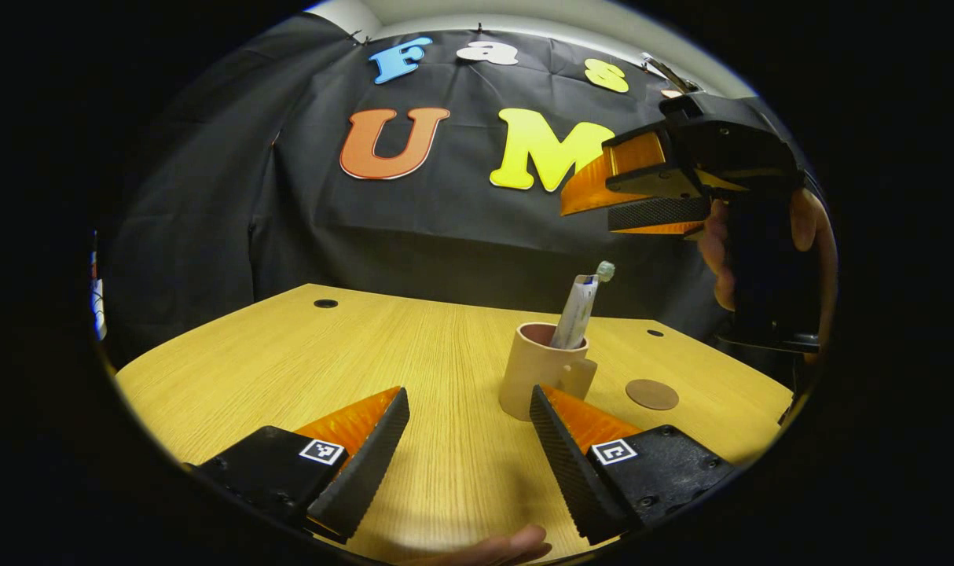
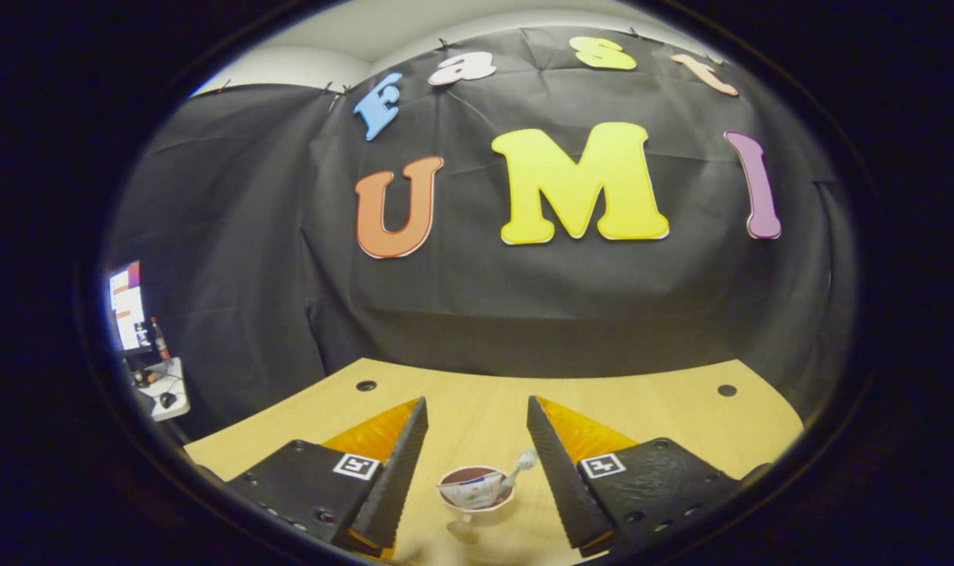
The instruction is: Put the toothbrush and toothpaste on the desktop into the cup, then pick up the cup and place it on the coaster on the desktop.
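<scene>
In the left gripper view, the left gripper (image 1: pixel 469 420) sits at the bottom of the frame with its two fingers spread wide and nothing between them. Right of centre on the wooden desktop (image 1: pixel 304 354) stands one cup (image 1: pixel 536 369), its handle turned toward the lower right. One toothpaste (image 1: pixel 575 313) tube leans out of it, with one toothbrush (image 1: pixel 604 272) head showing just above the tube. One round coaster (image 1: pixel 651 394) lies flat just right of the cup, apart from it. At upper right the right gripper (image 1: pixel 642 189) hangs above the cup in a hand (image 1: pixel 760 244); I cannot tell its gap here.

In the right gripper view, the right gripper (image 2: pixel 477 440) is spread wide and holds nothing. At bottom centre, between its fingers, the cup (image 2: pixel 477 503) is seen from above, holding the toothpaste (image 2: pixel 469 489) and the toothbrush (image 2: pixel 522 464).
</scene>
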The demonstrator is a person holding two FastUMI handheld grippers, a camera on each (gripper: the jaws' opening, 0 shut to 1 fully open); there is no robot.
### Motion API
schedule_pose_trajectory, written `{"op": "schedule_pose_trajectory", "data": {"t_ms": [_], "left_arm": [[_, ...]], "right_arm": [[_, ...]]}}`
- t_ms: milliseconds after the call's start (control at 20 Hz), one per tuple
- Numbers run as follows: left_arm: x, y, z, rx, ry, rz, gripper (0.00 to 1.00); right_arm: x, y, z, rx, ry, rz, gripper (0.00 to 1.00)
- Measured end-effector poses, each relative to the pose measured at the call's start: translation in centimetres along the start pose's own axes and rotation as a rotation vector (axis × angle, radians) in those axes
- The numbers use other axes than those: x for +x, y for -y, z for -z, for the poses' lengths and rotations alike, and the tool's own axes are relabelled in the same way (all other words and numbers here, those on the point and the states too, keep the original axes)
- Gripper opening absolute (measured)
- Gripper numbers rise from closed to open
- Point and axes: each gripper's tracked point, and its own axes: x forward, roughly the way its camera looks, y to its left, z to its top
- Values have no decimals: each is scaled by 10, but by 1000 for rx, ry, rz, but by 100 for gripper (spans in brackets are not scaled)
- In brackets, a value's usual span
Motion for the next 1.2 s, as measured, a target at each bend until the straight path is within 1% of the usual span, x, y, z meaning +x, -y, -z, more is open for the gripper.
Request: {"op": "schedule_pose_trajectory", "data": {"t_ms": [50,150,200,300,400,450,500,550,600,650,800,900,950,1100,1150,1200], "left_arm": [[1,3,-2,7,2,2,98],[2,9,-8,35,5,11,98],[2,14,-9,49,0,25,98],[2,26,-9,51,-18,64,98],[1,29,-16,42,-18,64,97],[2,29,-18,42,-15,56,98],[2,30,-18,45,-15,48,97],[2,32,-19,46,-14,54,98],[2,36,-21,49,-12,60,97],[3,38,-23,56,-15,56,97],[0,45,-30,69,-17,54,97],[-1,53,-40,62,-15,58,97],[-1,56,-47,64,-19,51,97],[-1,66,-74,86,-70,47,97],[-1,69,-86,94,-83,48,97],[-2,73,-99,103,-102,51,97]], "right_arm": [[-3,2,-2,-3,6,-3,84],[-11,8,-7,-16,21,1,89],[-16,11,-10,-20,32,5,89],[-29,18,-17,-21,55,6,94],[-45,27,-24,-30,80,8,94],[-54,32,-27,-48,93,9,92],[-64,38,-30,-68,110,16,93],[-77,48,-33,-80,135,38,92],[-88,58,-36,-83,162,67,93],[-100,64,-36,-84,182,84,92],[-136,84,-34,-97,205,121,93],[-161,98,-32,-98,228,146,94],[-173,105,-31,-89,242,153,93],[-201,124,-24,-69,242,166,93],[-208,132,-21,-71,238,174,92],[-215,141,-20,-73,239,188,93]]}}
